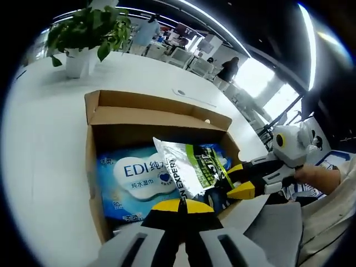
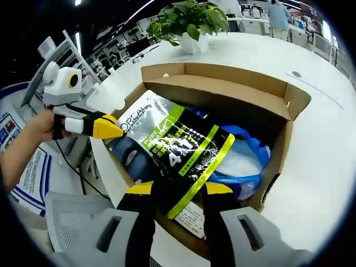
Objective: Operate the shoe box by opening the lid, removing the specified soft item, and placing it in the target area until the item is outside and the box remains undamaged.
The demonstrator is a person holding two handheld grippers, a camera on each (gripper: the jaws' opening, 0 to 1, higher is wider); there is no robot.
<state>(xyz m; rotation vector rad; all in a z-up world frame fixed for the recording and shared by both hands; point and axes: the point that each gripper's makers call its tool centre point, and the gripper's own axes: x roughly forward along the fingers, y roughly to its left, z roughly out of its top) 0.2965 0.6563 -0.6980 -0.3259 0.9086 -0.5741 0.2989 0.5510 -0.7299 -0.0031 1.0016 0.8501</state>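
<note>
An open brown cardboard shoe box lies on a white table. Inside lies a blue wet-wipes pack. Across it slants a silver, black and green soft pouch, one end over the box's near edge. My right gripper is shut on that end of the pouch. My left gripper has its yellow tips together, with nothing seen between them. It sits at the box's edge, close to the pouch's other corner.
A potted green plant stands on the table beyond the box. A grey mesh chair is beside the table near the box. A hand holds the left gripper. People and desks are far behind.
</note>
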